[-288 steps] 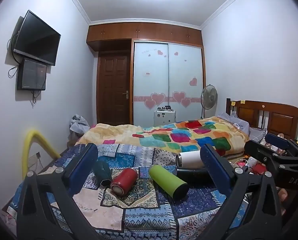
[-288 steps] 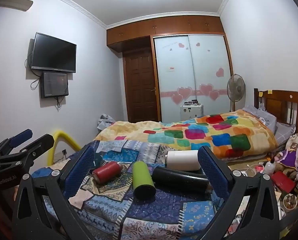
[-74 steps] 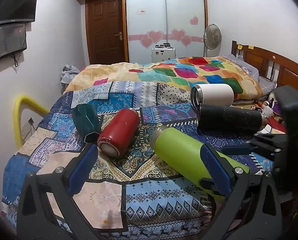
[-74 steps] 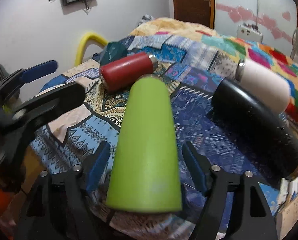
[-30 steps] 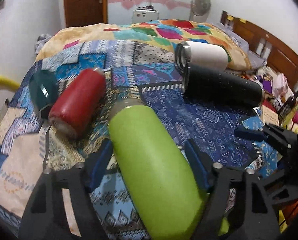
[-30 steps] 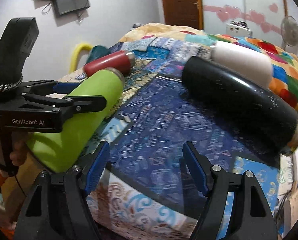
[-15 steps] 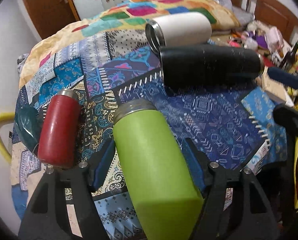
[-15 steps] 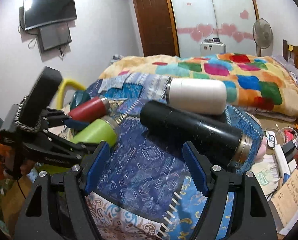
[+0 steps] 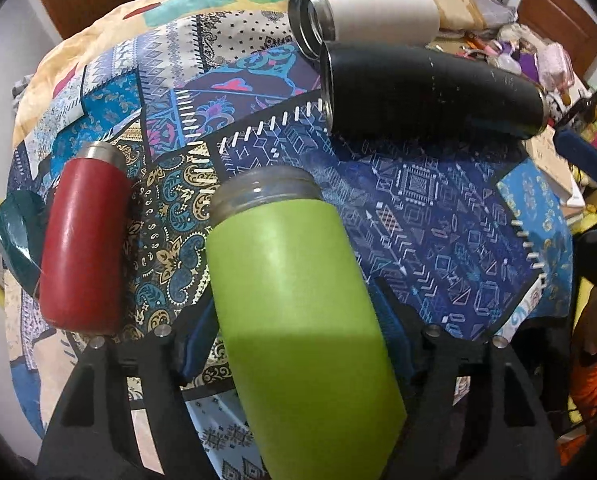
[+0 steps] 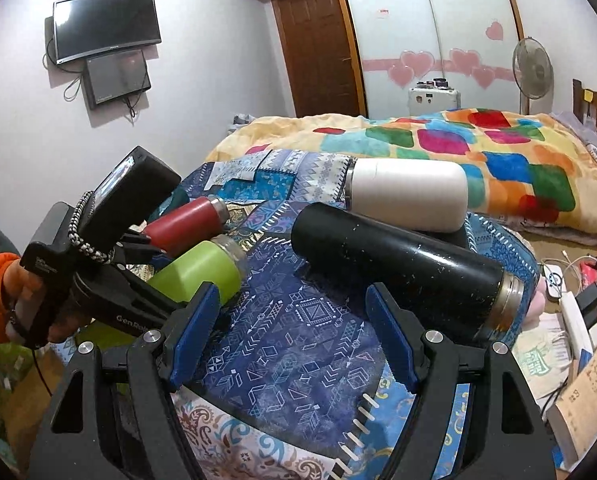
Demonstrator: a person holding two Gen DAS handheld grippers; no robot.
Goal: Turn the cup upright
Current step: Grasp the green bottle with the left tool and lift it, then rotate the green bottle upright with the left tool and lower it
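Left claw [image 9: 298, 332]: blue pads pressed on either side of the green cup [image 9: 298, 320], pinching its body. The cup is tilted, its bare threaded mouth pointing away from the camera over the patterned cloth [image 9: 438, 208]; whether its base touches the cloth cannot be told.

Right claw [image 10: 292, 336]: spread wide, holding nothing, hovering over the blue part of the cloth.

Red cup [image 9: 84, 240]: lying on its side just left of the green cup, steel neck pointing away.

Dark green cup [image 9: 16, 236]: beside the red one, at the cloth's left edge.

Black cup [image 9: 430, 92]: lying on its side beyond, open mouth to the left.

White cup [image 9: 366, 12]: on its side, touching the black one's far flank.

Bed [image 10: 438, 140]: behind, under a bright patchwork blanket.
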